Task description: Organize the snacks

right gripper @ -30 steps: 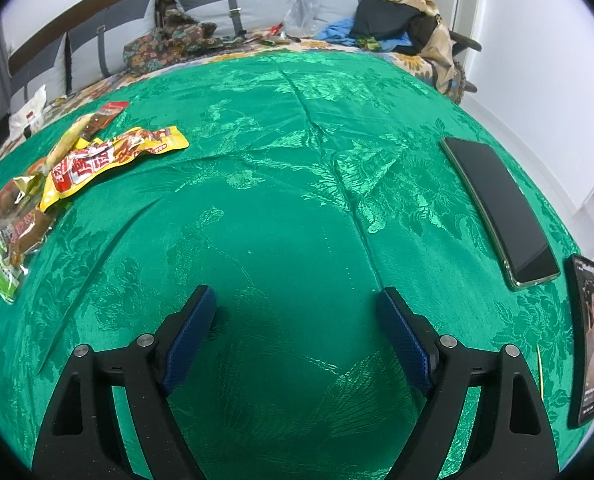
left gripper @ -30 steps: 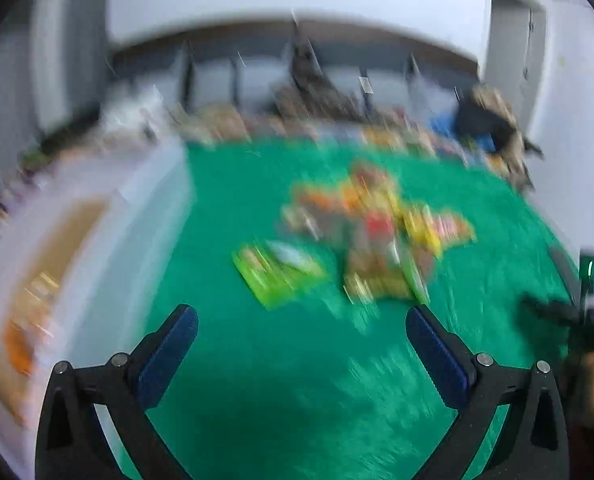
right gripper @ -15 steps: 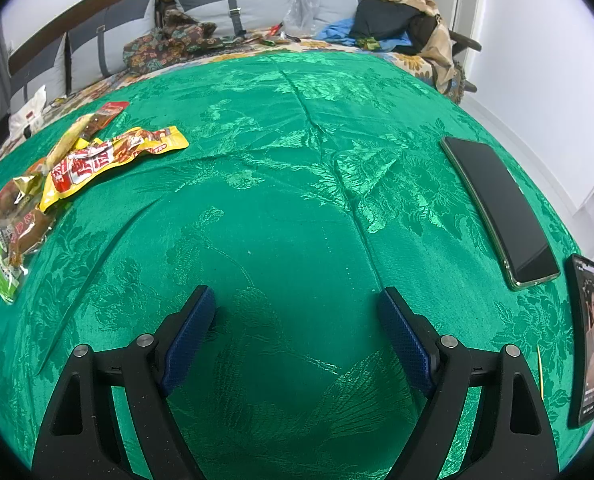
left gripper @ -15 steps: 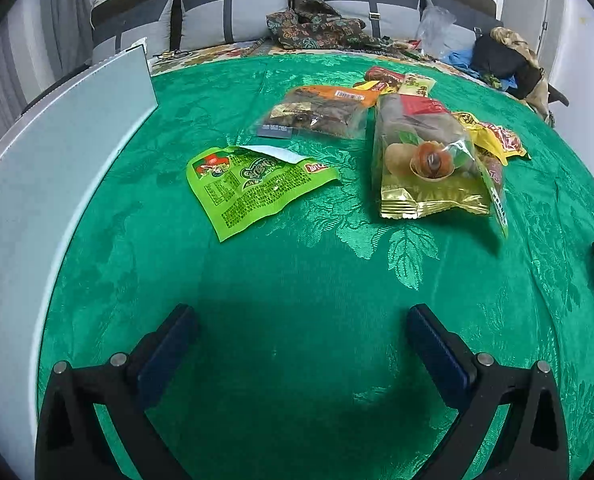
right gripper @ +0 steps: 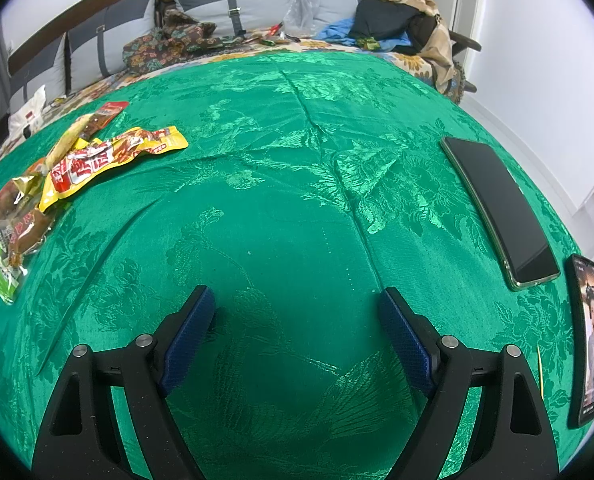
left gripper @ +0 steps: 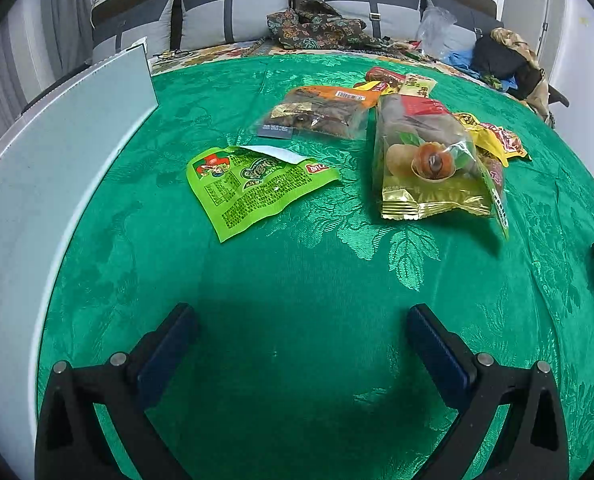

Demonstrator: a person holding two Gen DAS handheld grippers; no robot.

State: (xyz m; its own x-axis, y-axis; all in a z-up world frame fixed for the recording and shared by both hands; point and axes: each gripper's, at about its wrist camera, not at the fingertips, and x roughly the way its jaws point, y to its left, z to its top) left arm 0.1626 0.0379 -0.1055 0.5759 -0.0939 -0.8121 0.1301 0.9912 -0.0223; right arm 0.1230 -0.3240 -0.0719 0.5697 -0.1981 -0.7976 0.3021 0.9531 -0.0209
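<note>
Several snack packets lie on a green patterned cloth [left gripper: 297,272]. A flat light-green packet [left gripper: 253,186] lies nearest my left gripper [left gripper: 297,322], which is open, empty and low over the cloth. Right of it is a gold-edged clear bag with fruit print [left gripper: 429,160]. Behind is a clear bag of brown snacks [left gripper: 321,114] and yellow-red packets [left gripper: 493,138]. My right gripper [right gripper: 297,308] is open and empty over bare cloth; the yellow-red packets [right gripper: 105,160] lie far to its left.
A white box wall [left gripper: 45,176] runs along the left. Two phones [right gripper: 501,212] [right gripper: 589,332] lie at the cloth's right edge. A sofa with cushions, clothes and bags [right gripper: 393,20] stands behind.
The left gripper swung from a blurred, more distant view a second ago to a steady view closer to the snacks. The right gripper has not moved.
</note>
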